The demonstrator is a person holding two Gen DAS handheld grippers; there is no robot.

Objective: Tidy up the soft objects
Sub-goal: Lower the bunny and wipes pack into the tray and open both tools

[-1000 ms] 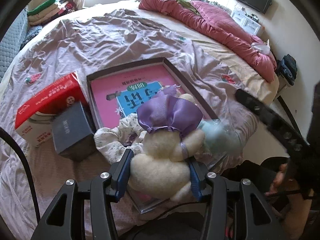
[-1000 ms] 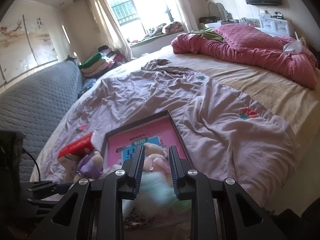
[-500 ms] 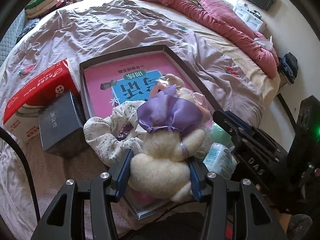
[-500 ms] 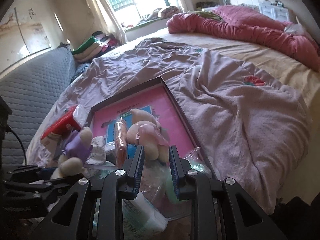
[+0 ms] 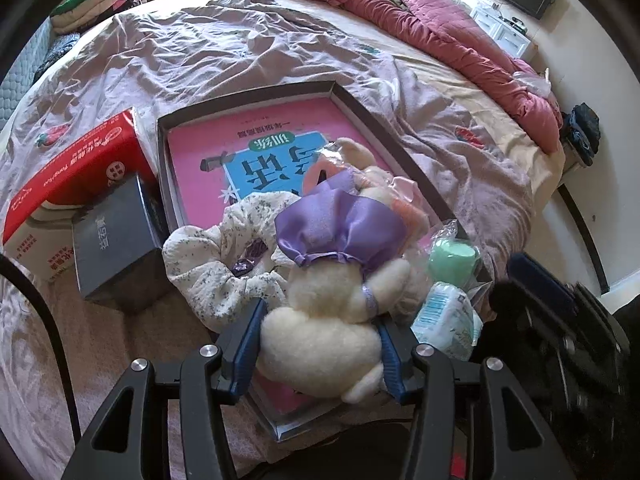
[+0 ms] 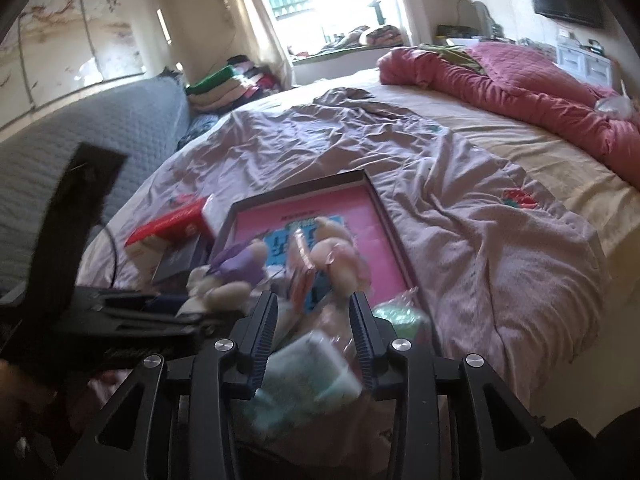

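— See the cream plush doll (image 5: 320, 336) in the purple satin dress? The left tongs (image 5: 318, 354) are clamped on its woolly round body, right over the near end of the shallow dark-rimmed box (image 5: 362, 110).

— And the right tongs (image 6: 313, 334)?

— Their jaws have just been opening. A clear plastic bag of tissue packs (image 6: 308, 368) lies between them, blurred; nothing seems pinched now.

— What could go wrong?

— That bag sits at the box's near corner, slick and crinkly. It could slide off onto the lilac bedspread (image 5: 200, 48). And the doll's dress could snag the floral scrunchie (image 5: 212, 256) just left of the left tongs, dragging it.
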